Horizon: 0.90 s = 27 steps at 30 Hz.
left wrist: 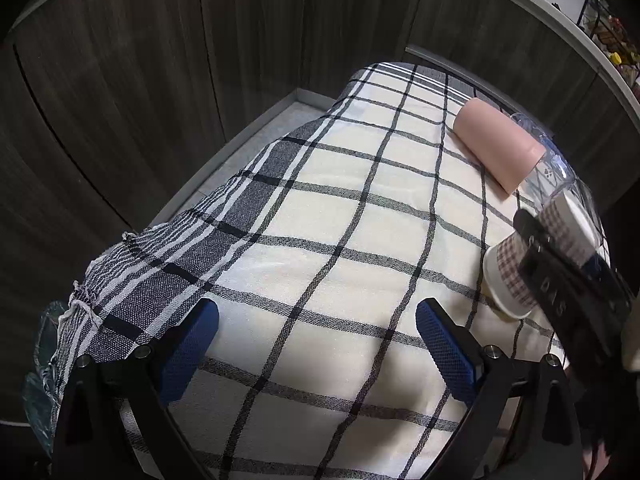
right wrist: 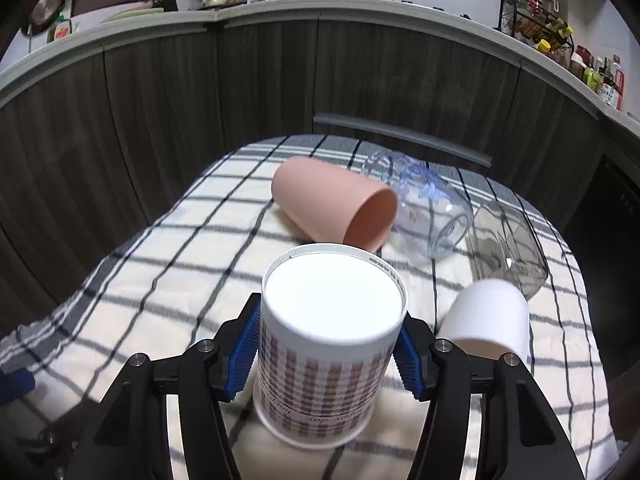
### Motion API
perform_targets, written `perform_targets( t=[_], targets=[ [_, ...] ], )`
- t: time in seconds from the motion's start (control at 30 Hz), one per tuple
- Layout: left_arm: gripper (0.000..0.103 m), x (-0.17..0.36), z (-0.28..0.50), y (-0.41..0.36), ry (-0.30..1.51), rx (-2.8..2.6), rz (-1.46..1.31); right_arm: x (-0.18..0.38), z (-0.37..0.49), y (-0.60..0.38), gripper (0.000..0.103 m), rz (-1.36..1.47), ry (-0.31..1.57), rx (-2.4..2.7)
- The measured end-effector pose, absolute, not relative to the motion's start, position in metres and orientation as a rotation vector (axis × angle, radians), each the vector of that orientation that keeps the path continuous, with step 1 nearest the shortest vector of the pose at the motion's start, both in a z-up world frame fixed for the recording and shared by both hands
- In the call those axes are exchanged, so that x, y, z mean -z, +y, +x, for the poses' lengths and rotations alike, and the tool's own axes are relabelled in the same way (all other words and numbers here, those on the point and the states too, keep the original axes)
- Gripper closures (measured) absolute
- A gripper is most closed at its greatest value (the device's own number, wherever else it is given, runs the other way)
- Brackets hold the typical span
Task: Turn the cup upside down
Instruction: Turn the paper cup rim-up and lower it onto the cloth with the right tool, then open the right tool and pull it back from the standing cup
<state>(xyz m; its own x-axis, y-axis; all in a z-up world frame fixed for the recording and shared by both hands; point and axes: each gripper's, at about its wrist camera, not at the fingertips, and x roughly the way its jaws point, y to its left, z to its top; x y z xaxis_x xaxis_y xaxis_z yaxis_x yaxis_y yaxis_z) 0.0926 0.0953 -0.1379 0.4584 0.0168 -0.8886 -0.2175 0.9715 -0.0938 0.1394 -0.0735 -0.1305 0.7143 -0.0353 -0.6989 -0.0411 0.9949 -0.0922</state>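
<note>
The right gripper [right wrist: 326,346] clamps the checked paper cup [right wrist: 320,344] between its blue pads, base up, rim down on the plaid cloth [right wrist: 160,280]; ahead lies a pink cup [right wrist: 328,204]; the left gripper [left wrist: 316,344] gapes, holding nothing.

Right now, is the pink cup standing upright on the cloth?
No, the pink cup lies on its side on the checked cloth, its open mouth facing the camera.
</note>
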Motion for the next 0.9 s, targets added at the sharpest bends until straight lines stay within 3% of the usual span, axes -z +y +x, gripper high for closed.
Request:
perform_targets(
  t=[0.23,0.3,0.4,0.6,0.9],
  targets=[
    [0.003,0.136,0.093,0.095,1.082,-0.142,-0.204,0.135,0.132,-0.074,0.042,-0.105,0.797,-0.004],
    [0.003,0.135,0.092,0.095,1.073,-0.141,-0.206,0.134,0.132,-0.074,0.030,-0.104,0.798,-0.004],
    [0.003,0.130,0.088,0.094,1.055,-0.132,-0.207,0.124,0.125,-0.077,0.021,-0.103,0.770,0.004],
    [0.003,0.114,0.079,0.088,0.971,-0.082,-0.203,0.099,0.100,-0.086,0.020,-0.089,0.733,0.007],
    [0.002,0.092,0.061,0.057,0.834,0.029,-0.162,0.058,0.045,-0.126,0.010,-0.026,0.649,0.108]
  ],
)
